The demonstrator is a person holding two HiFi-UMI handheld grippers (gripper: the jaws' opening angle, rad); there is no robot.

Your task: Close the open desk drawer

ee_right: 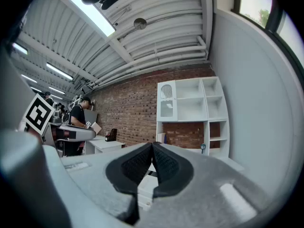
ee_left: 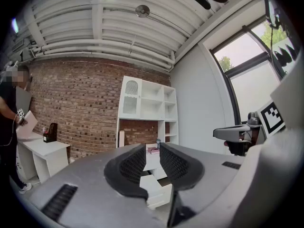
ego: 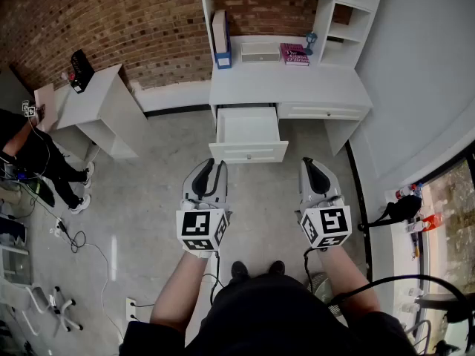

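Observation:
A white desk (ego: 297, 87) with a shelf unit on top stands against the brick wall. Its left drawer (ego: 249, 133) is pulled out towards me, and the inside looks empty. In the head view my left gripper (ego: 215, 166) is held level just short of the drawer's front panel (ego: 249, 153). My right gripper (ego: 310, 163) hovers beside it to the right, below the shut right drawer (ego: 323, 112). Both are shut on nothing. In the left gripper view the drawer (ee_left: 153, 190) shows below the left gripper (ee_left: 152, 152). The right gripper (ee_right: 152, 148) also faces the drawer (ee_right: 144, 186).
A smaller white desk (ego: 100, 106) with a black organizer (ego: 80, 69) stands at the left, and a person (ego: 30, 154) is beside it. Cables (ego: 74, 239) lie on the concrete floor. A pink book (ego: 294, 54) and a white box (ego: 220, 39) sit on the desk. A grey wall (ego: 415, 87) runs along the right.

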